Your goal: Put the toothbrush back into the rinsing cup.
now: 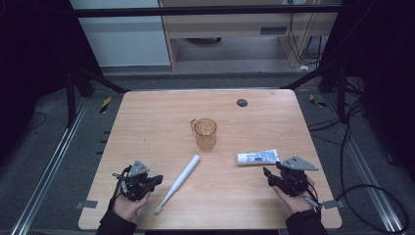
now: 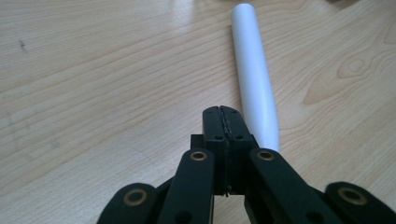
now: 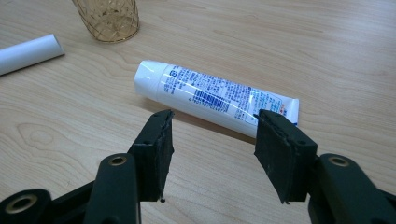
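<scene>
table: light wood, dark dot far side | on it: cup centre; toothbrush near-left; tube near-right

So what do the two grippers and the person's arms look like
Both the left gripper and the right gripper are black, with linkage arms, brass-coloured pivot rings and flat black fingers. Each carries a grey three-cornered plate on top and trails a dark cable. The sleeves are dark.
</scene>
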